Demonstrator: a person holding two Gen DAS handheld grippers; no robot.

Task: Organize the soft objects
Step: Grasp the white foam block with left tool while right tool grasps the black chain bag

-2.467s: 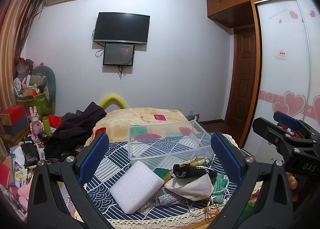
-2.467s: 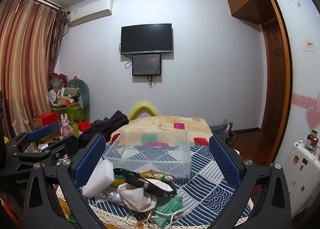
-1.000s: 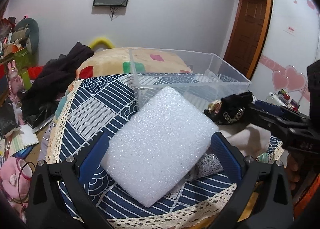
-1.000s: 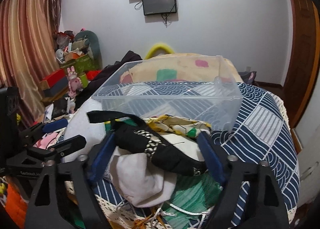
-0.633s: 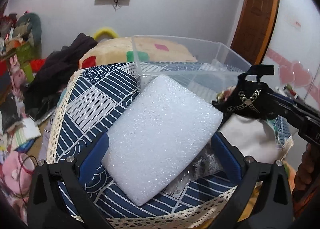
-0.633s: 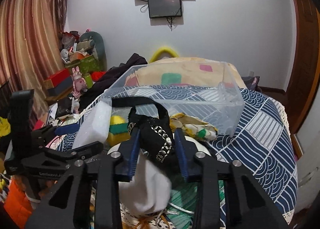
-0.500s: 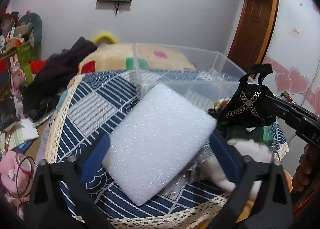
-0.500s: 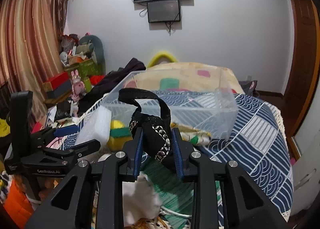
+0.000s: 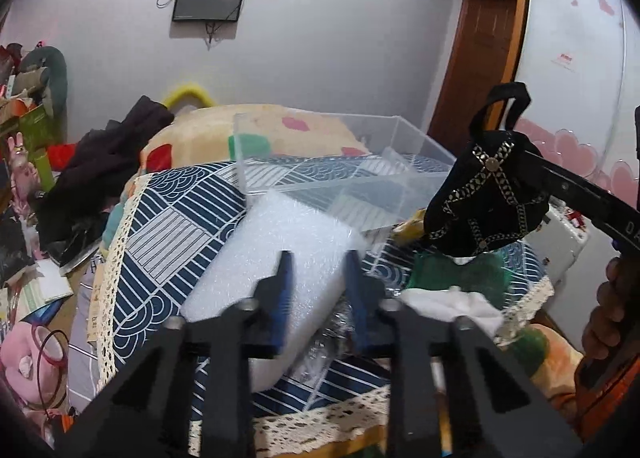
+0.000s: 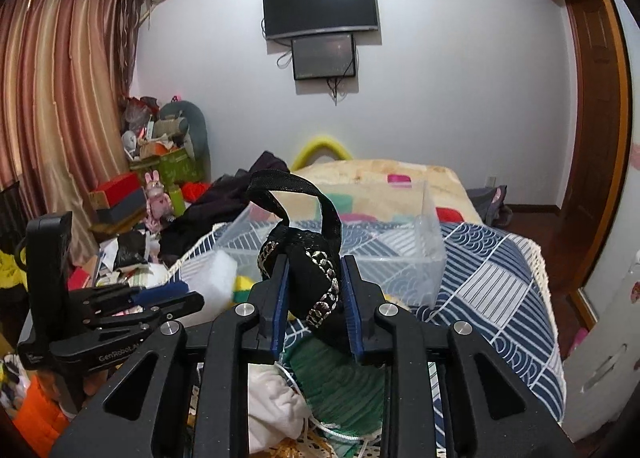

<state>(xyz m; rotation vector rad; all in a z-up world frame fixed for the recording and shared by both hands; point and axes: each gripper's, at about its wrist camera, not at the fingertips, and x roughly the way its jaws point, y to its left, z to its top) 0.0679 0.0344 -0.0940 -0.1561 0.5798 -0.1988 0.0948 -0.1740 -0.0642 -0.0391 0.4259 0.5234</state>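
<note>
My left gripper (image 9: 316, 258) is shut on the near edge of a white foam block (image 9: 280, 250), which lies tilted on the blue patterned cloth just in front of a clear plastic box (image 9: 340, 162). My right gripper (image 10: 314, 262) is shut on a small black pouch with silver chain trim (image 10: 310, 258) and holds it lifted above the pile. The pouch (image 9: 486, 202) hangs at the right in the left wrist view. The box (image 10: 344, 242) is beyond the pouch in the right wrist view. The left gripper (image 10: 160, 298) shows there at lower left.
A white cloth (image 9: 448, 304), green fabric (image 10: 340, 374) and a yellow-green item (image 10: 240, 286) lie in the pile by the table's front edge. Dark clothes (image 9: 104, 162) and clutter (image 10: 132, 198) sit to the left. A bed with a beige blanket (image 10: 384, 182) is behind.
My left gripper has shut on the white foam block. My right gripper has lifted the black pouch higher, clear of the pile.
</note>
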